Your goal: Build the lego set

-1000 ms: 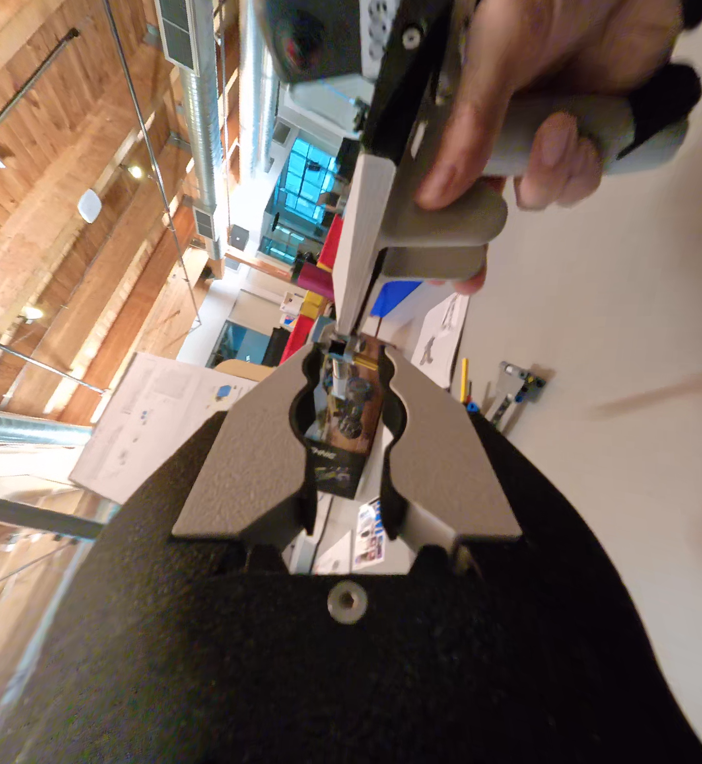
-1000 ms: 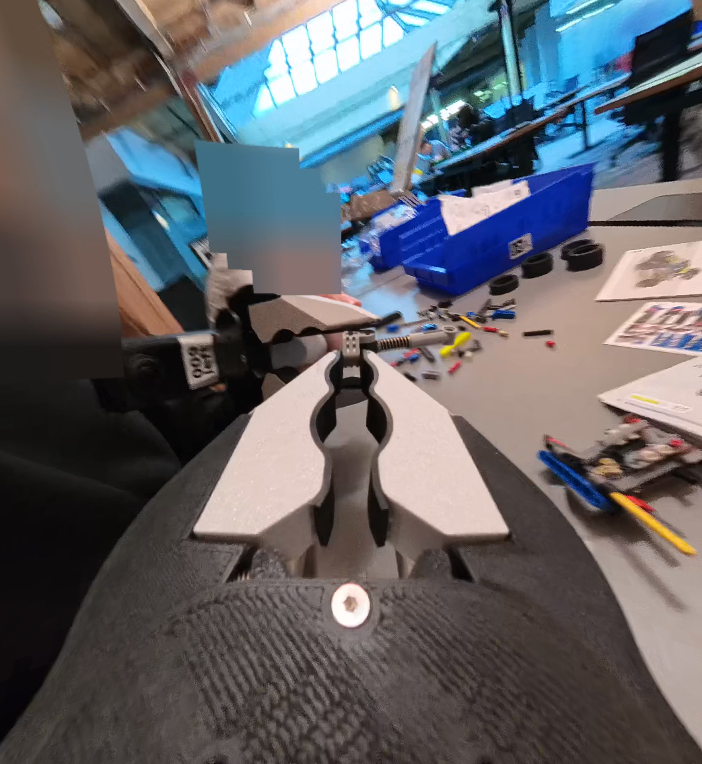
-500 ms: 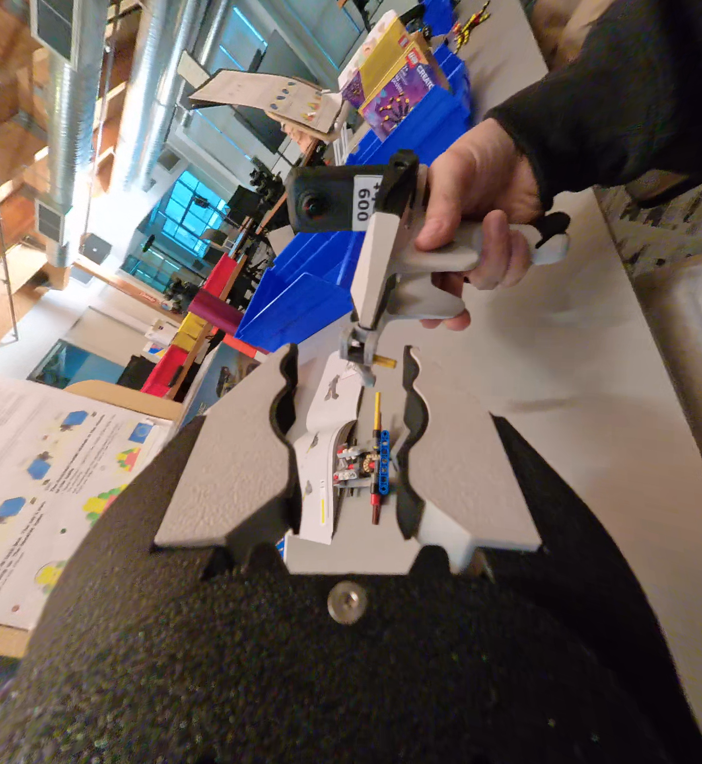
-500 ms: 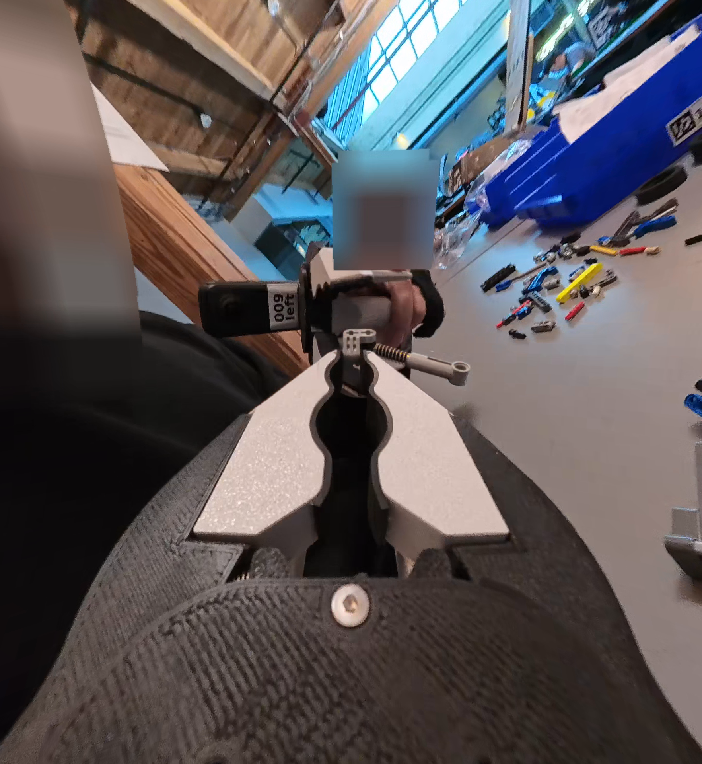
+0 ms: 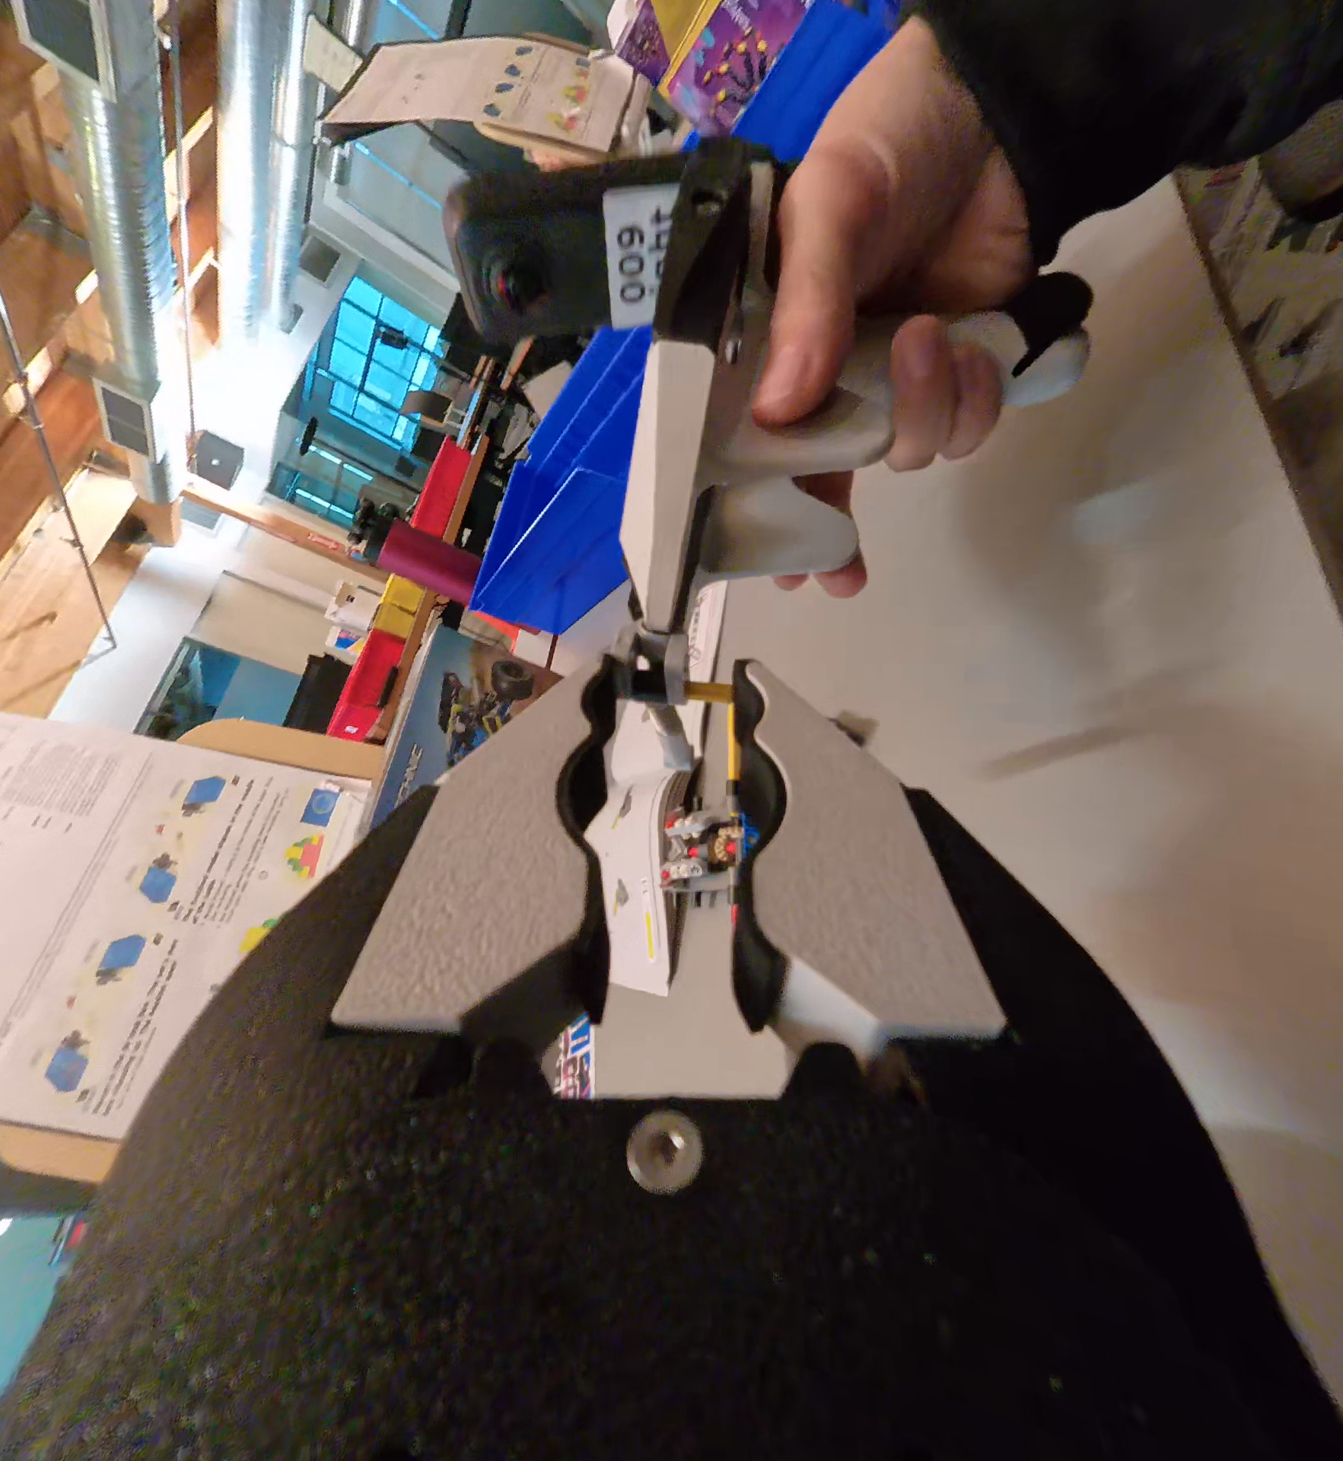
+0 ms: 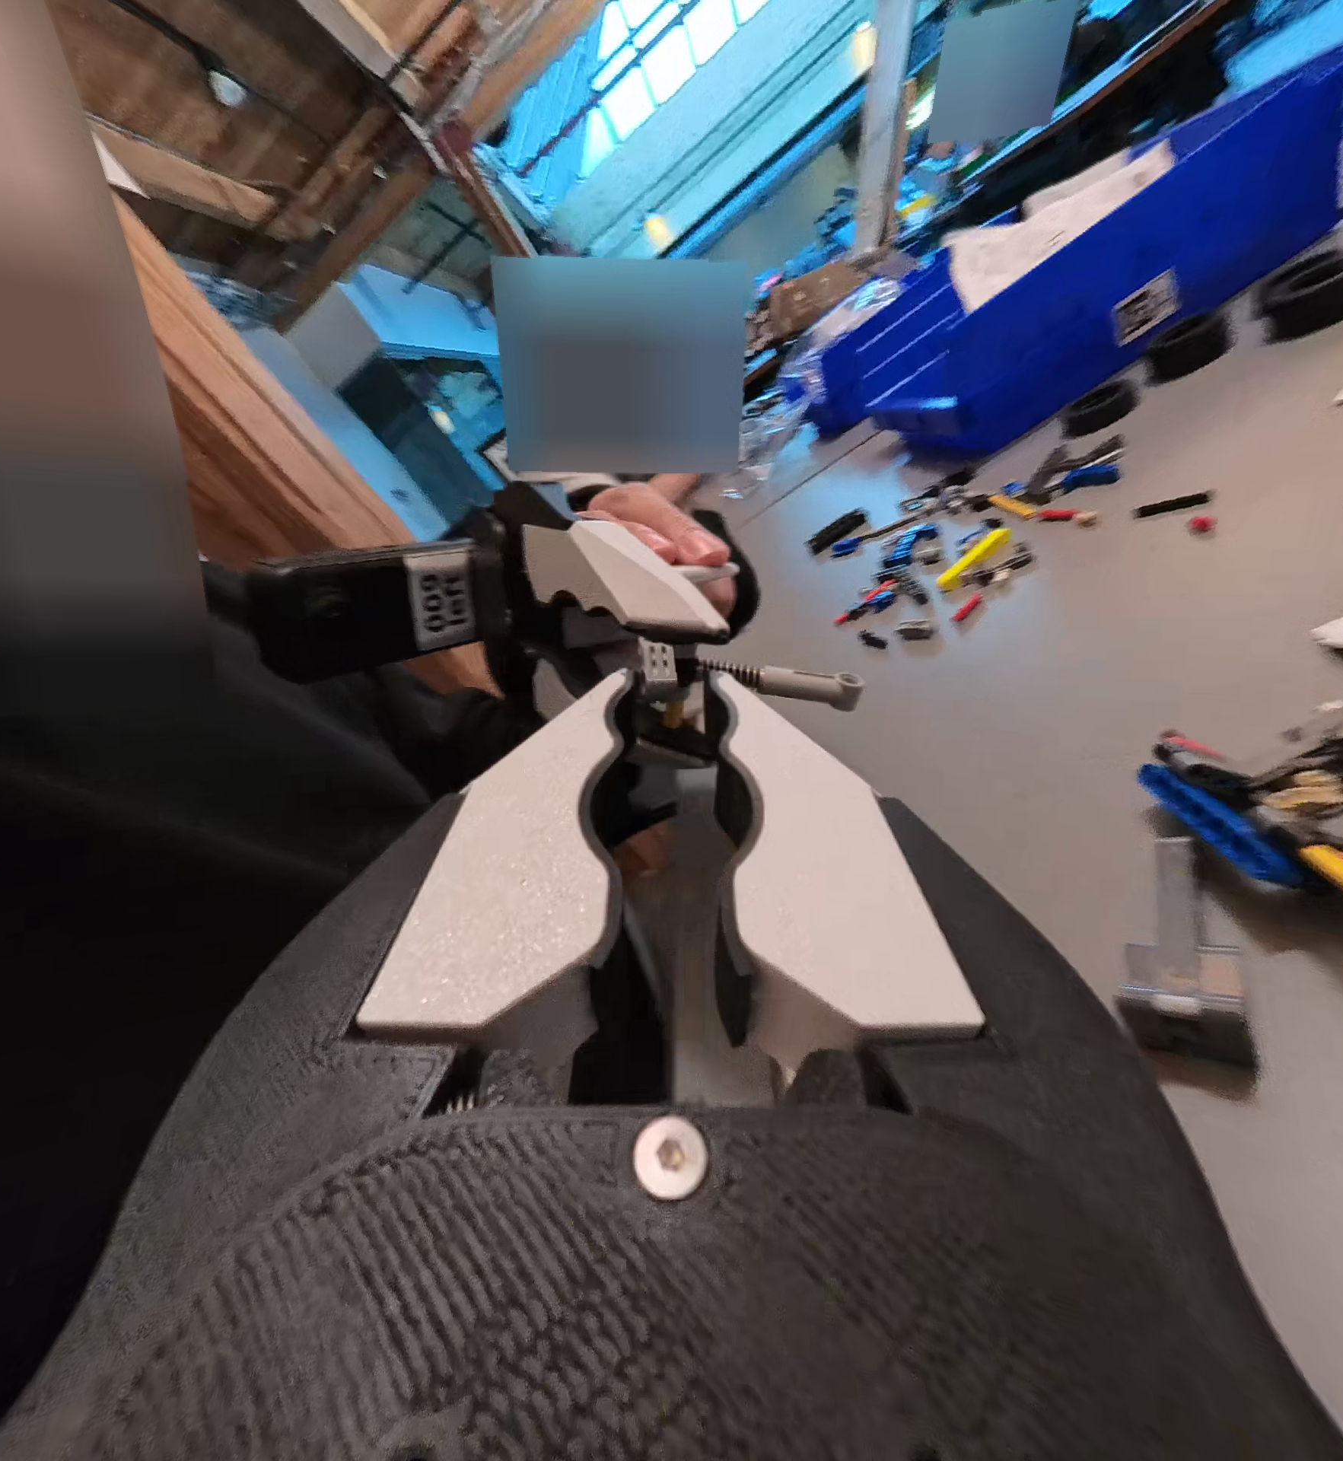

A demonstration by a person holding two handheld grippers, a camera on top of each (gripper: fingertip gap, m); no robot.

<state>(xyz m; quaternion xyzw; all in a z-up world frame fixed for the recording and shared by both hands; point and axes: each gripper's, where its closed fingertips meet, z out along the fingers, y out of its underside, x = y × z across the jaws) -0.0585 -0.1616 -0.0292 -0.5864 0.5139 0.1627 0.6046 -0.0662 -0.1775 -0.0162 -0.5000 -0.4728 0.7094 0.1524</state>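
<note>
Lego shock-absorber piece held between both grippers, above the table

Shock absorber [image 6: 771, 678], grey with a black spring, sticks out sideways from the grey connector [image 6: 658, 661] at the fingertips of the right gripper [image 6: 664, 696]. Right fingers pinch the connector; a yellow axle stub [image 5: 711, 692] pokes from it in the left wrist view. Right gripper is held by a bare hand [image 5: 881, 261] with a dark sleeve, nose pointing down onto the left gripper's tips. Left gripper [image 5: 672, 688] has its fingers spread around the piece: one tip touches the black end, the other sits just beside the axle stub, not clearly clamped. Left hand [image 6: 652, 526] grips its handle, seen past the right fingers.

Versus 0.5 s ago: the right gripper fills more of the left view and the piece now sits between the left tips, where before it was just ahead of them. In the right view the left gripper has come closer and lower, now right over the connector.

Around: partly built lego model [image 6: 1284, 790] with blue and yellow beams on the grey table [image 6: 1008, 830], loose lego parts [image 6: 960, 553] further back, blue bins [image 6: 1047, 316], black tyres [image 6: 1316, 292], an instruction booklet [image 5: 636, 870] beside the model, a printed sheet [image 5: 83, 909] at left. Right view is motion-blurred.
</note>
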